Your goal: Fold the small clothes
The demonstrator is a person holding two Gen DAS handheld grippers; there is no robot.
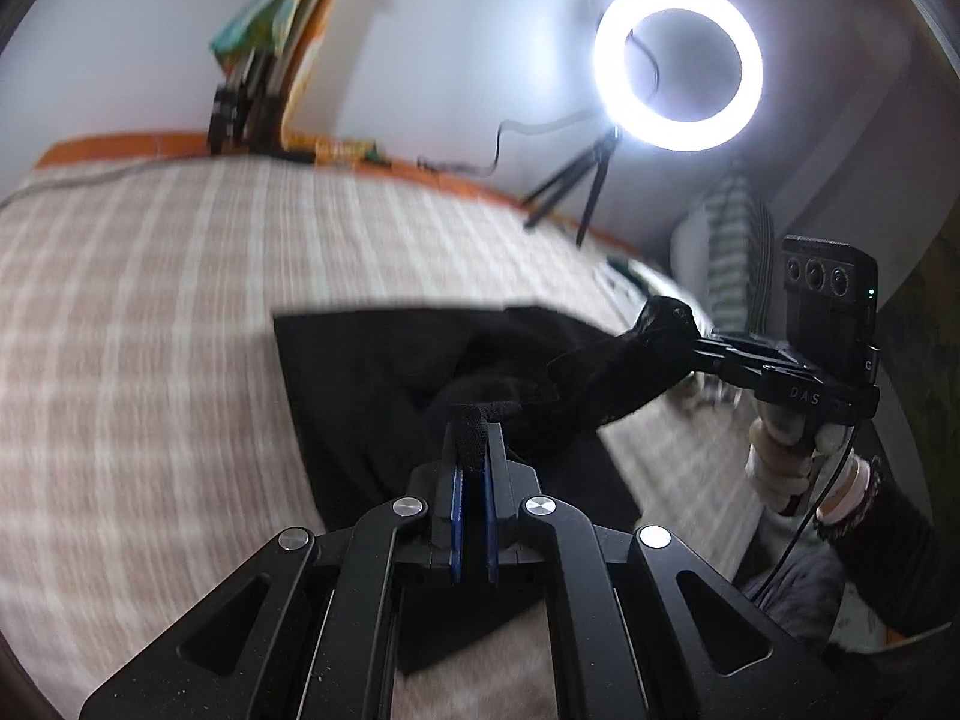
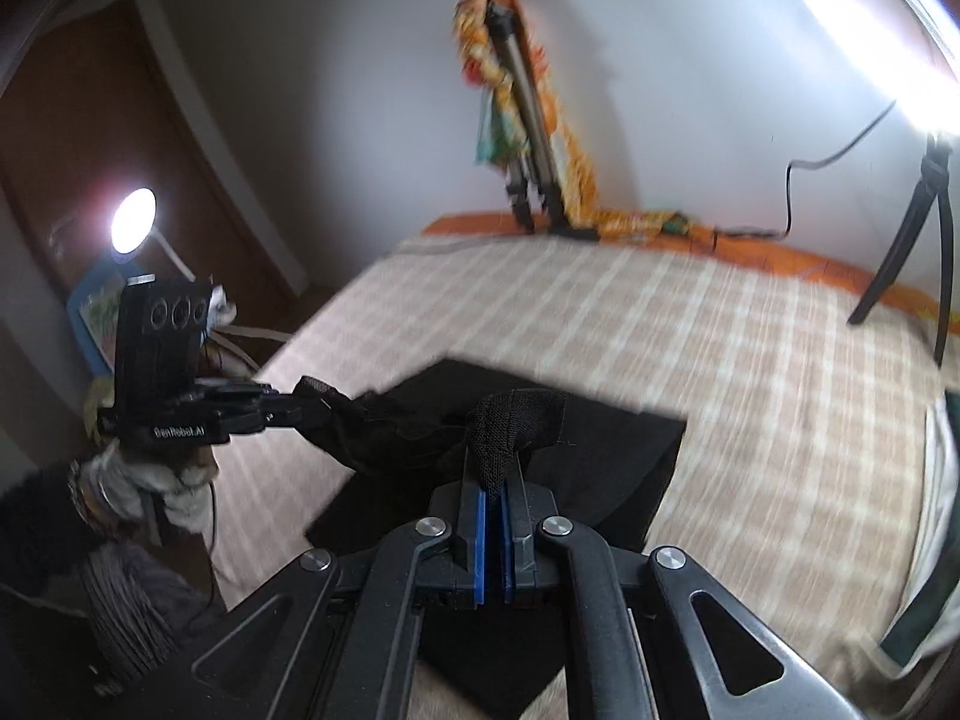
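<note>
Left wrist view: your left tongs are pinching shut on a black garment edge, lifting it off the bed. Right tongs are clamping the other corner.

Right wrist view: right tongs are gripping shut too. The held edge is running tongs to tongs, the rest lying flat. Mid-fold, I'd say; next, carry both corners across together.

We see one small black garment, of thin mesh-like knit. Its lower part lies flat with a straight edge on the checked bed; its upper edge is lifted and bunched, pinched at two separate points.
</note>
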